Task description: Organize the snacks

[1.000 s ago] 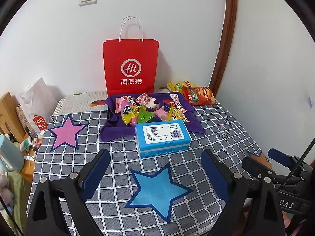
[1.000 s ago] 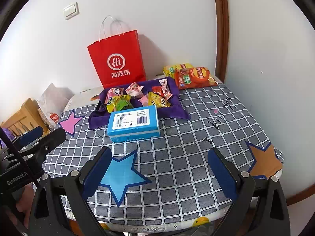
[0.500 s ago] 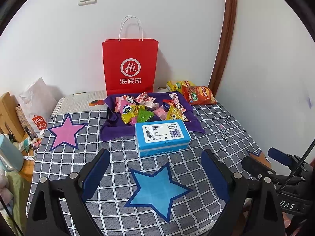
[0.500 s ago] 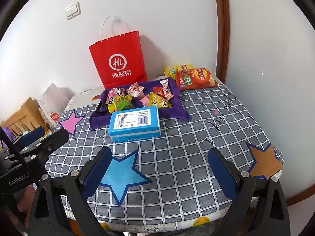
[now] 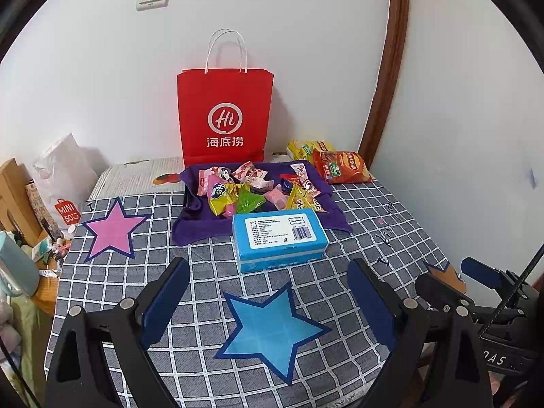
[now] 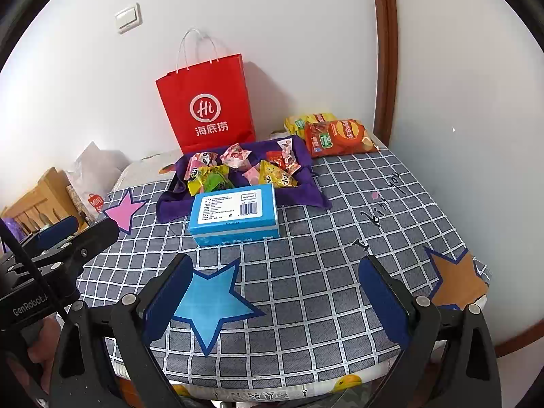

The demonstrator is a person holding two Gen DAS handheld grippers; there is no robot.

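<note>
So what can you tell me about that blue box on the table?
The blue box is a closed rectangular carton, cardboard by its look, lying flat with a white printed label and barcode on top. It sits on the checked tablecloth, its far edge against the purple cloth under the snacks, behind the blue star. Neither gripper touches it.

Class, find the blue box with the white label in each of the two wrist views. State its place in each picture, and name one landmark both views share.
Left wrist view: the blue box sits just right of centre, in front of the purple cloth.
Right wrist view: the blue box sits left of centre, in front of the same cloth.
Shared landmark: the red paper bag standing against the wall behind.
</note>
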